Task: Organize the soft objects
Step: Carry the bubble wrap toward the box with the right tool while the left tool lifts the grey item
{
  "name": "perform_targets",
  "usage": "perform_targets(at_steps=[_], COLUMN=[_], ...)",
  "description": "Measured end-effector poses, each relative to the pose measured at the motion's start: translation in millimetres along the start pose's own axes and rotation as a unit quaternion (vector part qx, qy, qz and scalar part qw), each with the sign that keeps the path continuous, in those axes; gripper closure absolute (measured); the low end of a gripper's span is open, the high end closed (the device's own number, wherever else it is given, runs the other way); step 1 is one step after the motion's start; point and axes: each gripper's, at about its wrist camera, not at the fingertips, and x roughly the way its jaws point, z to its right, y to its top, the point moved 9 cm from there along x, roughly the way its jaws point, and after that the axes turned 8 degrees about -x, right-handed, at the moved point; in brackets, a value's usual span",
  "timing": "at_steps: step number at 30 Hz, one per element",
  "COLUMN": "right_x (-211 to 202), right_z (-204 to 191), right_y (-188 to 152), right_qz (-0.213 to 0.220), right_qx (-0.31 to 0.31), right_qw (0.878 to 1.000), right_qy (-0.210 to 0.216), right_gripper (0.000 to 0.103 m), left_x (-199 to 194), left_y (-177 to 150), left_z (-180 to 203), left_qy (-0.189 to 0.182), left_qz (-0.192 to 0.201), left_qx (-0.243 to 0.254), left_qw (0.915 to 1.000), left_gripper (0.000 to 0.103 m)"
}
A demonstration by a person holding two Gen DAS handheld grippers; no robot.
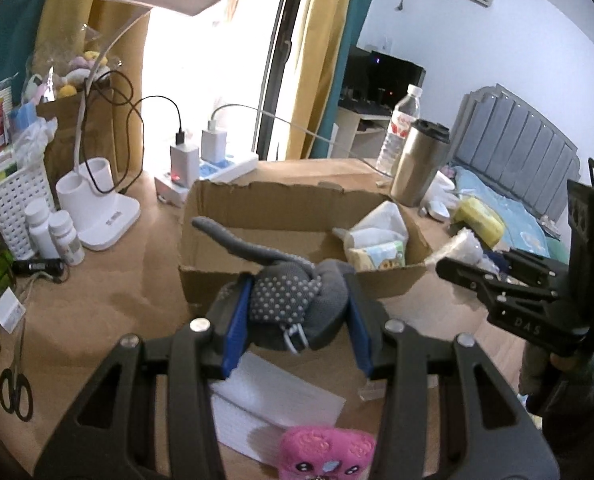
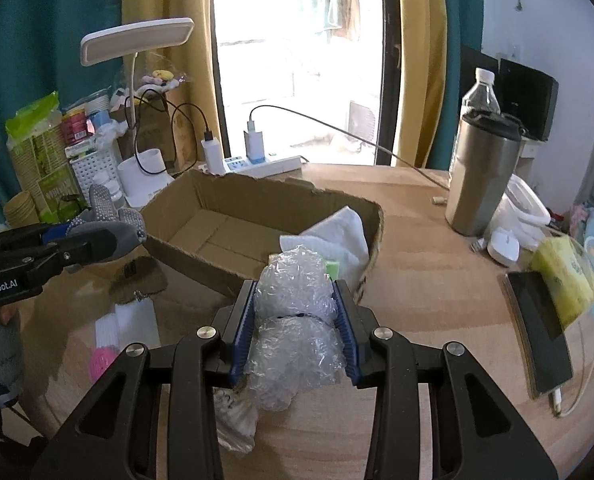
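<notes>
My left gripper (image 1: 297, 312) is shut on a grey dotted glove (image 1: 285, 296), held just in front of an open cardboard box (image 1: 257, 204); it also shows in the right wrist view (image 2: 109, 224). My right gripper (image 2: 295, 308) is shut on a wad of clear bubble wrap (image 2: 293, 320), near the box's (image 2: 201, 196) right front corner. The right gripper shows in the left wrist view (image 1: 449, 270) at the right. A white cloth (image 1: 381, 224) and a small packet (image 1: 377, 256) lie in the box. A pink plush toy (image 1: 325, 454) lies on the table below my left gripper.
A steel tumbler (image 2: 481, 176), water bottle (image 2: 479, 96), desk lamp (image 1: 109, 216), power strip (image 1: 209, 172), pill bottles (image 1: 57, 236), white basket (image 1: 13, 208) and scissors (image 1: 15, 392) stand around the wooden table (image 2: 437, 300). A phone (image 2: 537, 328) and yellow sponge (image 2: 565, 276) lie right. White paper (image 1: 281, 396) lies near.
</notes>
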Motion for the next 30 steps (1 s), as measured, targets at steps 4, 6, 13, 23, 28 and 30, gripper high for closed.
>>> perform_targets(at_steps=[4, 6, 13, 23, 28, 30], right_x=[2.6, 4.6, 16.5, 33.7, 42.2, 45.7], right_z=[-3.4, -6.2, -16.5, -26.7, -29.5, -29.9], right_y=[9.2, 13.8, 24.3, 42.4, 49.8, 52.2], right_qz=[0.003, 0.005, 0.001, 0.005, 0.006, 0.006], right_qx=[-0.006, -0.008, -0.018, -0.03, -0.034, -0.035], right_qw=[1.0, 1.0, 1.0, 0.999, 0.999, 0.999], right_qy=[-0.002, -0.001, 0.004, 0.014, 0.02, 0.023], right_gripper=[0.063, 0.063, 0.063, 0.063, 0.063, 0.063], left_x=[1.3, 2.1, 6.7, 14.7, 20.9, 23.3], left_y=[5.1, 7.8, 18.7, 27.3, 32.8, 34.5], left_z=[-3.6, -5.2, -15.9, -28.5, -32.7, -33.4], left_qy=[-0.006, -0.008, -0.007, -0.005, -0.001, 0.001], left_qz=[0.004, 0.006, 0.011, 0.012, 0.013, 0.013], left_qx=[-0.002, -0.001, 0.0, -0.003, -0.001, -0.001], left_qw=[1.0, 1.0, 0.9999, 0.9999, 0.9999, 0.9999], left_gripper=[0.058, 0.058, 0.058, 0.058, 0.058, 0.058])
